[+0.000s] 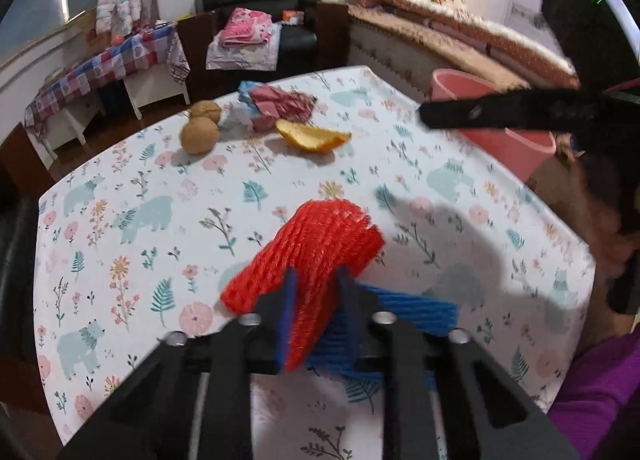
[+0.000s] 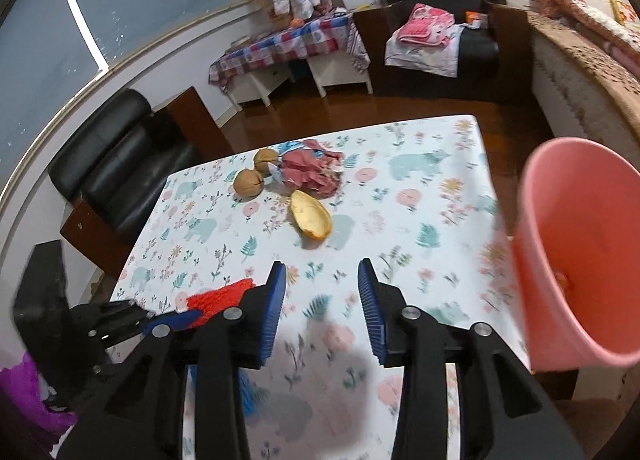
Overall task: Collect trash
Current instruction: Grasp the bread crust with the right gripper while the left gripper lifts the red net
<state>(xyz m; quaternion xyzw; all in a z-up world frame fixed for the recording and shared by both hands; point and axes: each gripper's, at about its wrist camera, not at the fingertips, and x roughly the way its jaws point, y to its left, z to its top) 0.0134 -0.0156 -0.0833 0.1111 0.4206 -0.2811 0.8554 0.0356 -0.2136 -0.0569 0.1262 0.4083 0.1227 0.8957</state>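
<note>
Left wrist view showed us the left tool [image 1: 316,292] nipped tight on a red foam fruit net [image 1: 316,244], which lay on the floral-print tabletop [image 1: 132,196] over a blue foam net [image 1: 412,308]. Far across sat two brown walnuts [image 1: 200,135], an orange peel [image 1: 312,136] and a crumpled red wrapper [image 1: 280,104]. We saw the right tool [image 2: 322,300] partly spread, empty, over the cloth. A pink plastic bin [image 2: 580,252] stood at the right edge.
</note>
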